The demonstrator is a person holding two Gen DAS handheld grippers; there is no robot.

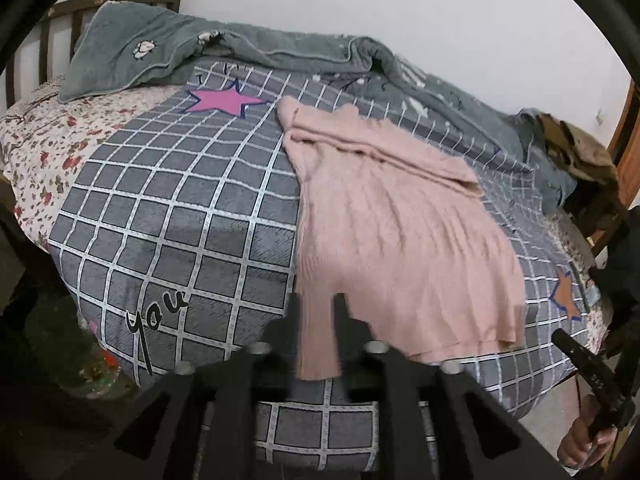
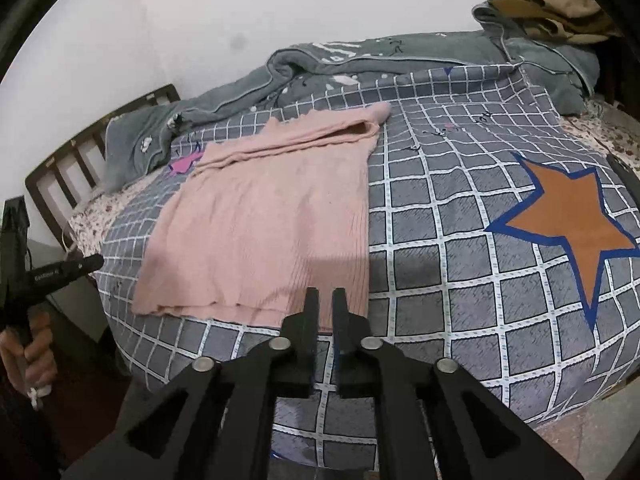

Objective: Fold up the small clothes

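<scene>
2 grippers point down at a pink knitted sweater [image 1: 404,224] spread on a grey checked bedsheet [image 1: 168,216]. Seen from the left wrist, the left gripper [image 1: 318,308] sits at 6 o'clock, its fingers parted a little on either side of a hanging strip of the sweater's hem; motion blur makes it hard to say whether the pads press the cloth, though they seem to stand just clear of it. Seen from the right wrist, the right gripper [image 2: 326,306] is also at 6 o'clock, its jaws slightly apart with only a narrow gap, hovering over the sweater's near edge with nothing between them. From this side the sweater lies at about 10 o'clock of the fingertips, its top folded over toward 12 o'clock. An orange star [image 2: 568,224] printed on the sheet lies at 3 o'clock. A grey-green quilt [image 2: 360,60] is bunched along the wall at 12 o'clock, and a brown garment [image 2: 552,8] sits at 1 o'clock.
</scene>
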